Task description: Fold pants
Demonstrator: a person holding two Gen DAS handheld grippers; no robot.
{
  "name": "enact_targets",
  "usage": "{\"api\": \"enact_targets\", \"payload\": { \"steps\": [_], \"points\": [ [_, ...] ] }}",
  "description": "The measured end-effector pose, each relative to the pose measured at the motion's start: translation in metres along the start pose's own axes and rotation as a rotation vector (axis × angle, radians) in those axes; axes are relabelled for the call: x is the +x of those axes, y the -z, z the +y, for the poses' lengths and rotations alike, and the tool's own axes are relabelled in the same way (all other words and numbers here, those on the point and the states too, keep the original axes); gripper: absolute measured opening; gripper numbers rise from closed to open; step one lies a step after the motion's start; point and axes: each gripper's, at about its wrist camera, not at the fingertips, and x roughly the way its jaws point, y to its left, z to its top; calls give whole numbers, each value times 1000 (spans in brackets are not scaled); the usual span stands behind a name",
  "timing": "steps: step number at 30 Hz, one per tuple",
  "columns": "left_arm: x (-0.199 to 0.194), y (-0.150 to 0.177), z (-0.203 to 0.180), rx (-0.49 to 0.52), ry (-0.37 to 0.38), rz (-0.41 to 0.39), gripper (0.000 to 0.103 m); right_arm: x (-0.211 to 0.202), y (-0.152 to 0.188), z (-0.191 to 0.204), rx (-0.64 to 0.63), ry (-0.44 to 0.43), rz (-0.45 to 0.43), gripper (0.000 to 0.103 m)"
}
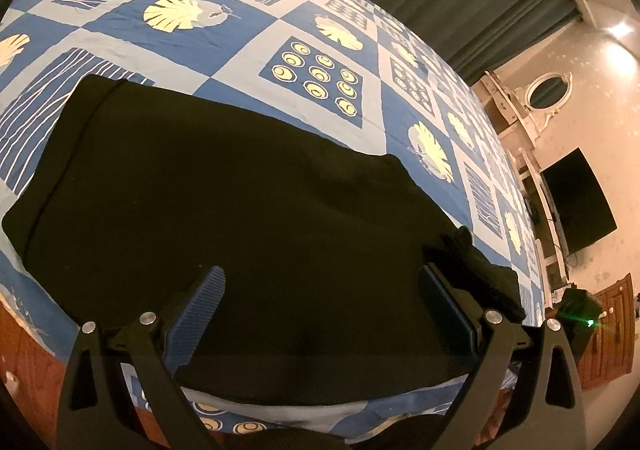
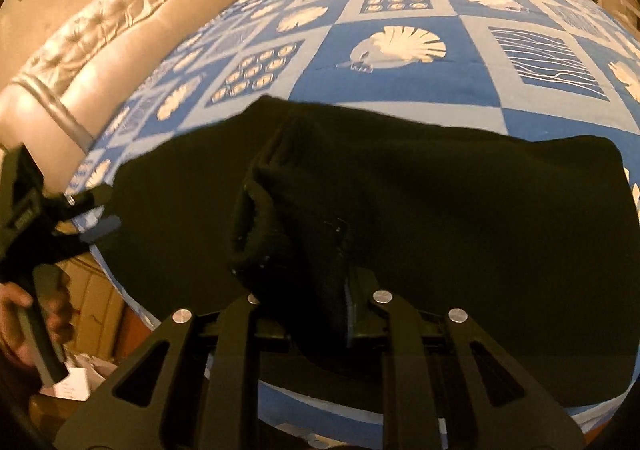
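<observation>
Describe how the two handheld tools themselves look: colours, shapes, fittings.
The left tool has black, angular linkage arms with triangular cutouts, round silver pivot pins, and flat fingers faced with blue textured pads. The right tool shows the same black cutout linkages and silver pins. From the right wrist camera, the left tool's body is black with a grey handle held in a hand. No sleeve or cable shows.

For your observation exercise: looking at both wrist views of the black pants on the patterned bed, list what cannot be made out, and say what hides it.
- Right wrist view: the right gripper fingertips are buried in a bunched fold of the pants.
- Left wrist view: the pants' near edge is partly covered by the open left gripper.
- Both views: seams and layers are lost in dark fabric.
- Right wrist view: the hand is cut off by the frame edge.
</observation>
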Motion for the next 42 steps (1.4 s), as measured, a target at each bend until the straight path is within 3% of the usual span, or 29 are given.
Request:
{"api": "enact_targets", "payload": {
  "steps": [10, 22, 27, 30, 35, 39, 42],
  "points": [
    [2, 1, 2, -13, 4, 8, 96, 4, 8, 16, -4, -59, 22, 50],
    [3, -1, 7, -28, 8, 2, 96, 2, 26, 57, -113, -70, 58, 69],
    [4, 0, 10, -39, 11, 10, 96, -4, 30, 68, -141, -85, 62, 71],
    [3, 0, 10, -39, 8, 7, 96, -20, 28, 64, -113, -141, 46, 71],
    [3, 0, 14, -56, 12, 2, 96, -69, 19, 16, -3, -167, -23, 71],
    [4, 1, 15, -59, 10, 4, 96, -110, 8, -72, 171, -69, -78, 72],
    [4, 1, 13, -50, 7, 6, 96, -124, 10, -141, 324, -30, -61, 73]
  ]
}}
